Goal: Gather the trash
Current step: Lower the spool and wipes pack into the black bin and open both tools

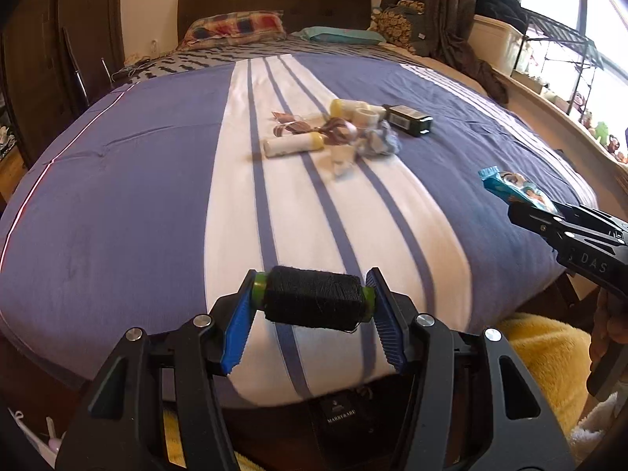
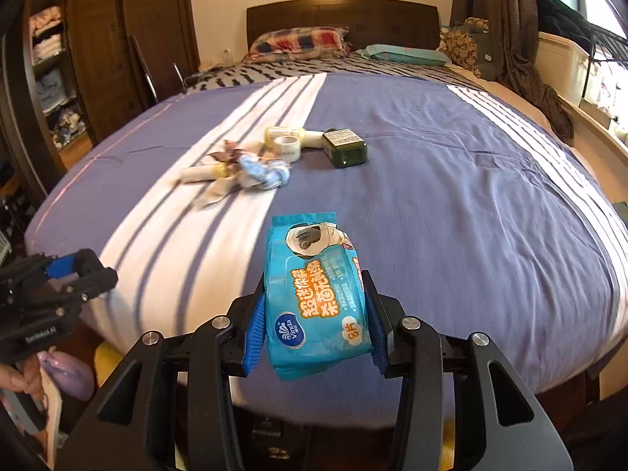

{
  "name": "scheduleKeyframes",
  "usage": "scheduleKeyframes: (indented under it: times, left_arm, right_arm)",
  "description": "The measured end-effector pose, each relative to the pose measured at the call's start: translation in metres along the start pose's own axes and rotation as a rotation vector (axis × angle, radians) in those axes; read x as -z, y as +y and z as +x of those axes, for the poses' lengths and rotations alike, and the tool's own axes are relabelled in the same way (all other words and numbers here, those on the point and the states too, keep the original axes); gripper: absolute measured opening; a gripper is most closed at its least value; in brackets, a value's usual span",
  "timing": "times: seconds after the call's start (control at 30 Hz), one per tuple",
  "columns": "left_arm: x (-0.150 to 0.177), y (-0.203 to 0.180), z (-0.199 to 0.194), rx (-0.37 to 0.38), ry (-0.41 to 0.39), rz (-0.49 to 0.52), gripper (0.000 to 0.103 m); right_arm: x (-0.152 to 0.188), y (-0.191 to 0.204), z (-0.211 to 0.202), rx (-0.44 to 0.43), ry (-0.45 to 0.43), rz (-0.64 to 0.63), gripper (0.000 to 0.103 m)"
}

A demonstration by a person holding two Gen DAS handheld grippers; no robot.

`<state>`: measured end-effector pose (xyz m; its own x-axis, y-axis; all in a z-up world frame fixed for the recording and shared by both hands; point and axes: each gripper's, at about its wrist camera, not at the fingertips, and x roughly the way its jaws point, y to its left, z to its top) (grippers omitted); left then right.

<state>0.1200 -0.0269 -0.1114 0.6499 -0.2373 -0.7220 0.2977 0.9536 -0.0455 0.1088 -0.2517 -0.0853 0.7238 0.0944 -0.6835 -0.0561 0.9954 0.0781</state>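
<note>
Bedroom quilt [image 1: 117, 196] holds far litter; left gripper [image 1: 312, 300] clamps a thread spool [image 1: 312, 302], right gripper [image 2: 316, 314] pinches a wipes packet [image 2: 314, 294], likely for binning.

"Vinda" on the blue wipes pack [image 2: 318, 306]; "MARRY&ARE" on a dark label [image 1: 338, 418].

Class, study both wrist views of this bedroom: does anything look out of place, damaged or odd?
Yes. A heap of trash lies mid-bed on the striped bedspread: tubes, a tape roll, crumpled wrappers and a dark green bottle on its side. The blue wipes packet in the right claw has its top flap torn open.
</note>
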Motion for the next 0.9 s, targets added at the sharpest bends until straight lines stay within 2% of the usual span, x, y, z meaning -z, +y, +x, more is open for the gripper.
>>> scheduleKeyframes:
  times: [0.2, 0.37, 0.63, 0.9]
  left_arm:
    - [0.038, -0.015, -0.027, 0.029, 0.003, 0.014, 0.053]
    - [0.071, -0.023, -0.026, 0.052, 0.050, 0.021, 0.053]
    - [0.119, -0.034, 0.018, 0.081, 0.206, 0.045, 0.053]
    - [0.156, -0.040, 0.073, 0.115, 0.365, 0.045, 0.053]
  right_arm:
    - [0.036, 0.010, -0.033, -0.036, -0.004, 0.015, 0.044]
    - [0.069, 0.020, -0.033, -0.096, 0.068, 0.013, 0.044]
    - [0.128, 0.030, 0.010, -0.101, 0.267, 0.012, 0.044]
    - [0.162, 0.030, 0.057, -0.120, 0.418, 0.038, 0.044]
